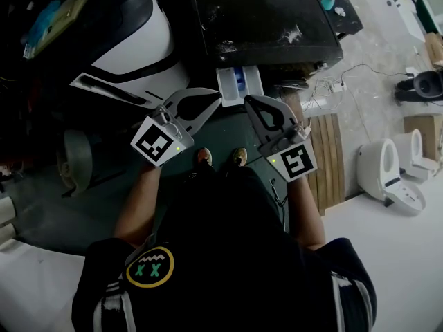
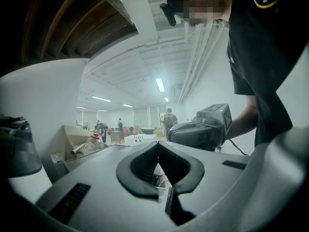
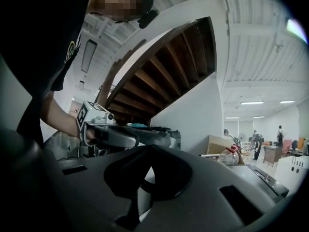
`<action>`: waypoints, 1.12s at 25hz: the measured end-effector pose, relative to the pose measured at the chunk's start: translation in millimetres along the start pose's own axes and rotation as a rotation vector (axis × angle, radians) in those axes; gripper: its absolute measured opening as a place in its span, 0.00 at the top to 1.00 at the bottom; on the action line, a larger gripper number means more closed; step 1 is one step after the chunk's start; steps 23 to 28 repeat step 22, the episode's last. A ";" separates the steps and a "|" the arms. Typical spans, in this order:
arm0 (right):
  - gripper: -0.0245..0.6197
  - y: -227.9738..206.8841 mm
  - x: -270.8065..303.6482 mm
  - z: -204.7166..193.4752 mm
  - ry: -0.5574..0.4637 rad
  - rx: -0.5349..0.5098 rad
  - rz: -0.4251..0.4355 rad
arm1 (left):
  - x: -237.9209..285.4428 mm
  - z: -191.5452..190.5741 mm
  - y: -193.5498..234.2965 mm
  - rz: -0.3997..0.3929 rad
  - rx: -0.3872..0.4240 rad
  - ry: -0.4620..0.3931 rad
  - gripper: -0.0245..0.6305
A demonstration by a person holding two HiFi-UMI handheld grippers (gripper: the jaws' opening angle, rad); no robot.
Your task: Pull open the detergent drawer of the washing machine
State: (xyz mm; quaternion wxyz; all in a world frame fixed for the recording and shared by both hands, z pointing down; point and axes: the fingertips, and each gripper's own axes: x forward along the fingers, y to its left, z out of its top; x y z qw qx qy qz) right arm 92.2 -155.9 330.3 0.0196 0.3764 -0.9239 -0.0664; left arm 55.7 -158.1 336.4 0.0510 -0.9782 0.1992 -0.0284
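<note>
Sticking out under the dark washing machine [image 1: 266, 19], the white detergent drawer [image 1: 239, 83] looks pulled open. It is likely light, hard, smooth plastic; grab its front lip. The left gripper [image 1: 216, 97] and right gripper [image 1: 249, 102] are squeezed closed, holding nothing, near it.

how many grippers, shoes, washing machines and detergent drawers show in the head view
grippers: 2 (left gripper, right gripper)
shoes: 2 (left shoe, right shoe)
washing machine: 1
detergent drawer: 1
total: 6
</note>
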 end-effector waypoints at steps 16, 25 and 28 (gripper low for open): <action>0.93 0.5 -0.5 1.6 0.003 -0.018 0.001 | 0.3 0.0 -4.6 0.007 -0.010 -0.011 0.93; 0.93 -2.4 -1.4 -0.2 0.005 -0.016 -0.013 | 0.8 -1.6 -5.0 0.006 -0.017 -0.008 0.93; 0.93 -2.4 -1.4 -0.2 0.005 -0.016 -0.013 | 0.8 -1.6 -5.0 0.006 -0.017 -0.008 0.93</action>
